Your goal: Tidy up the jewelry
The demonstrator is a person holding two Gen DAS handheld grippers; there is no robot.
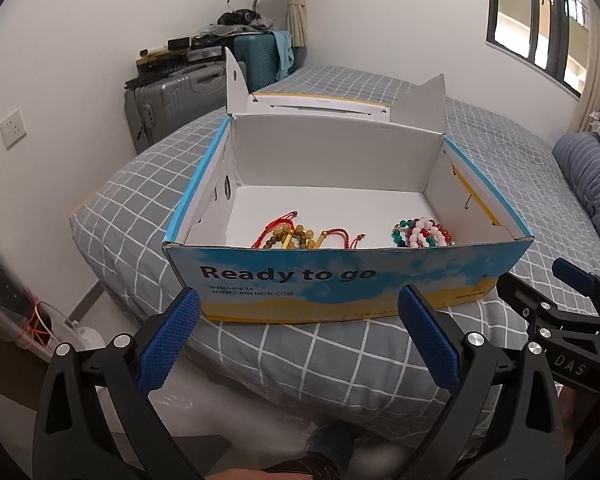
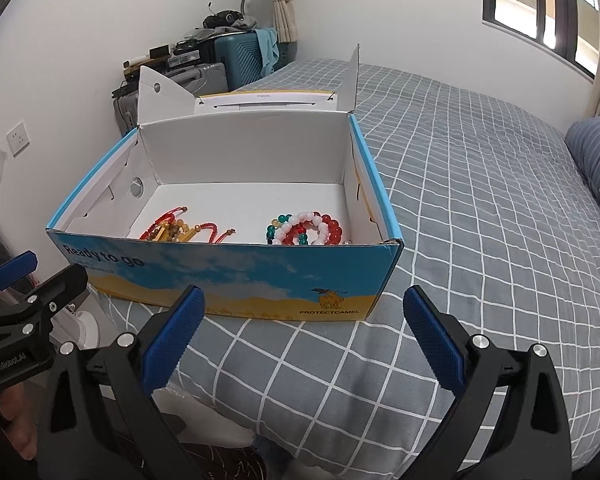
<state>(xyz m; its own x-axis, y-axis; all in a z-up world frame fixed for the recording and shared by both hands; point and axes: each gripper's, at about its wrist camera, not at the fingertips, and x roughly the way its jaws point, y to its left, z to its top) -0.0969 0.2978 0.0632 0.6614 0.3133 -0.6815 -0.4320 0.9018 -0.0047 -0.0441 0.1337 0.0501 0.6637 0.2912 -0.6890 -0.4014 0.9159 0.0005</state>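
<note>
An open blue and yellow cardboard box (image 1: 284, 280) (image 2: 236, 280) stands on the bed, its lid folded back. Inside on the left lies a tangle of red cord and brown-bead bracelets (image 1: 300, 236) (image 2: 180, 230). On the right lies a pile of white, red and green bead bracelets (image 1: 422, 232) (image 2: 306, 228). My left gripper (image 1: 298, 308) is open and empty, just in front of the box's front wall. My right gripper (image 2: 304, 312) is open and empty, in front of the box's right front corner. Each gripper shows at the edge of the other's view.
The bed has a grey checked cover (image 2: 480, 184) with a blue striped pillow (image 2: 596, 152) at the right. Suitcases (image 1: 180, 100) with clutter stand by the wall behind the box. The bed's edge drops to the floor at the left (image 1: 80, 312).
</note>
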